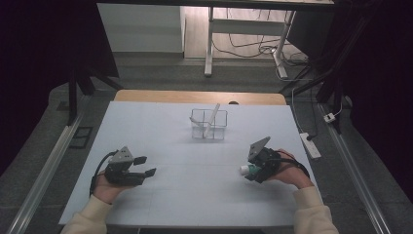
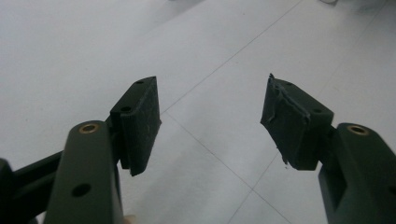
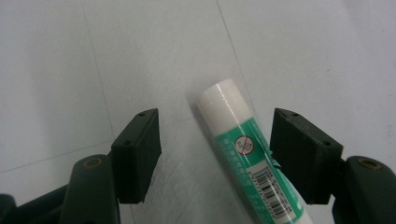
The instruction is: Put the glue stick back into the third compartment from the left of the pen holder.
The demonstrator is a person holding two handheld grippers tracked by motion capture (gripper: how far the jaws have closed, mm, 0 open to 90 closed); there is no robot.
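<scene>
My right claw [image 1: 249, 171] sits low at about 4 o'clock on the white surface [image 1: 195, 195], spread wide, with a glue stick [image 1: 247, 169] lying between its pads. In the right gripper view the glue stick [image 3: 247, 161] lies flat on the surface [image 3: 70, 70], white cap pointing away toward 11 o'clock, green label with a barcode running back toward the claw [image 3: 217, 154]. It lies just beside the right-hand pad; I can't tell whether that pad touches it, and the left-hand pad stands clear of it, so no pinch. My left claw [image 1: 145, 165] is at about 8 o'clock on the surface, pointing toward 3 o'clock, also spread. The left gripper view shows the claw [image 2: 212, 121] over bare surface [image 2: 70, 46], nothing between the pads, right-hand pad looking frayed at its edge. A clear divided box [image 1: 209, 124] stands at about 12 o'clock, well apart from both claws, with a white stick [image 1: 211, 119] leaning tilted inside it; I can't tell which compartment.
</scene>
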